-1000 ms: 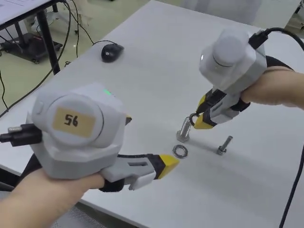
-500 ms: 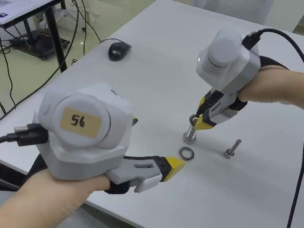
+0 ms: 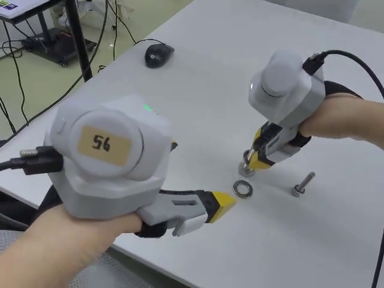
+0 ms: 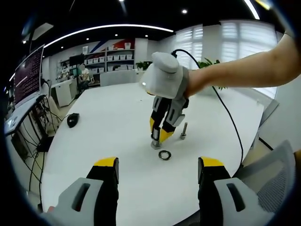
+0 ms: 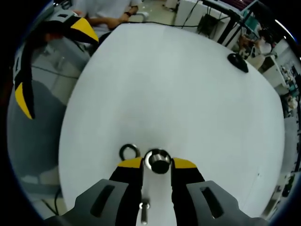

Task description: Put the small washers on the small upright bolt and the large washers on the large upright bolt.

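The large bolt [image 3: 245,170] stands upright on the white table [image 3: 198,90]. My right gripper [image 3: 254,158] is right over it, shut on a large washer [image 5: 158,160] that rings the bolt's top between the jaws. A second washer [image 3: 242,189] lies flat on the table just in front of the bolt, seen again as the loose washer [image 5: 129,151]. The small bolt [image 3: 302,184] stands to the right. My left gripper [image 4: 159,164] is open and empty, held low and short of the washer [image 4: 164,154]; its yellow tip [image 3: 221,203] points at that washer.
A black computer mouse [image 3: 158,54] lies at the far left of the table. A cable [image 3: 351,57] runs from the right gripper over the table. The table's near edge [image 3: 120,246] is just below the left gripper. A black desk frame [image 3: 75,36] stands on the floor beyond.
My right gripper has come down with the large washer, from just above the large bolt to its top. The left gripper has held its place; the head camera has shifted.
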### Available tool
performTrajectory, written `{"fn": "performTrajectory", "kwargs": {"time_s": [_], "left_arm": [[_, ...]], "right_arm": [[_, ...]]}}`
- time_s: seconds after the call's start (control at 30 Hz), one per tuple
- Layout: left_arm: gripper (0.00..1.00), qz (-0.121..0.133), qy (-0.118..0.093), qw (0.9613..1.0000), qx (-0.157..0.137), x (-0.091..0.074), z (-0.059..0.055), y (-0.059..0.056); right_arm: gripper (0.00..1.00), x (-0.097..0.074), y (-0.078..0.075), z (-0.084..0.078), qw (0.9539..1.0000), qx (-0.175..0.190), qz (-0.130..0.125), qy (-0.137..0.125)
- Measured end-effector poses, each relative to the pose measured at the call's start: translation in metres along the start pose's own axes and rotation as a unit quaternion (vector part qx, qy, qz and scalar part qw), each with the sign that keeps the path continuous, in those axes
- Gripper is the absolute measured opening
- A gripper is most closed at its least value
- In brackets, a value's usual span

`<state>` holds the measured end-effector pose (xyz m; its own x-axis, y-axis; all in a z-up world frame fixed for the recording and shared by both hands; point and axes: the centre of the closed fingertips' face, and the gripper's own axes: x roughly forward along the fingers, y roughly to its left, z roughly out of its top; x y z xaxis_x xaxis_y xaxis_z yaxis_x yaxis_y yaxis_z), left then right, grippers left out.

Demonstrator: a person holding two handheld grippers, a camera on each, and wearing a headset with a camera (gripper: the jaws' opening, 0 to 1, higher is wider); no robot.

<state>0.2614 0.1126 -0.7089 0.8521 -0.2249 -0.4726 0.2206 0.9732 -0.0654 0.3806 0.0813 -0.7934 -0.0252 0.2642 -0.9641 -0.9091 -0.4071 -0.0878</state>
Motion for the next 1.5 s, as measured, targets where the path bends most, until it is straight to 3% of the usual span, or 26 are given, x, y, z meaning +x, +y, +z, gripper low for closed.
{"fn": "performTrajectory", "kwargs": {"time_s": [0.47, 0.77, 1.0, 1.3, 1.5], "left_arm": [[0.67, 0.0, 0.004, 1.0, 0.0, -0.001, -0.004, 0.001], [0.67, 0.001, 0.001, 1.0, 0.0, -0.001, -0.002, 0.003], [0.67, 0.002, 0.001, 1.0, 0.003, -0.004, -0.001, 0.002], [0.67, -0.001, -0.002, 1.0, 0.007, -0.008, 0.0, -0.004], [0.67, -0.004, -0.007, 0.9999, 0.014, -0.01, 0.004, -0.009]], "right_arm": [[0.24, 0.023, 0.002, -0.012, 0.9997, 0.02, 0.011, 0.002], [0.25, 0.009, 0.001, -0.009, 0.9993, 0.033, 0.01, -0.012], [0.25, -0.007, 0.001, -0.016, 0.9987, 0.046, -0.004, -0.02], [0.25, -0.022, 0.022, -0.023, 0.9981, 0.056, -0.012, -0.025], [0.25, -0.02, 0.044, -0.021, 0.9968, 0.071, -0.006, -0.037]]}}
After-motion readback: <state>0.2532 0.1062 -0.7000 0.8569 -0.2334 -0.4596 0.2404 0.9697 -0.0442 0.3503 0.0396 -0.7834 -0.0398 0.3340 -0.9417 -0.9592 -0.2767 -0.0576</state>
